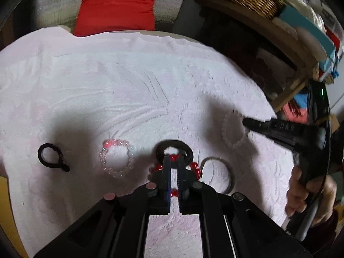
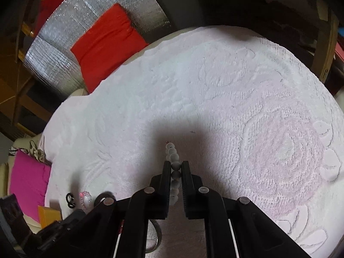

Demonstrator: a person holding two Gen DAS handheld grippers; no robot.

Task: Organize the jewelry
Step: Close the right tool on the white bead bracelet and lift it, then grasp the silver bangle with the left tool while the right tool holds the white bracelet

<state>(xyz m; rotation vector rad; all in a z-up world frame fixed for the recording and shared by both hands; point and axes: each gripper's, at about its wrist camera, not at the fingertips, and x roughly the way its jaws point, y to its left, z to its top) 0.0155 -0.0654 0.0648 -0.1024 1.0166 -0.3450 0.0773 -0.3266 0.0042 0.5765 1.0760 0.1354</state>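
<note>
Left gripper (image 1: 173, 161) jaws clenched on red bead bracelet (image 1: 194, 167), dead ahead. Right gripper (image 2: 176, 167) gripped white bead bracelet (image 2: 173, 157), seemingly edge-on, strand running along fingers.

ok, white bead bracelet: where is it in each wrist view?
Left wrist: white bead bracelet at right of centre, pinched by the right hand-held gripper.
Right wrist: bottom centre, seen edge-on between the fingers.
Shared landmark: red cushion beyond the pink towel.
</note>
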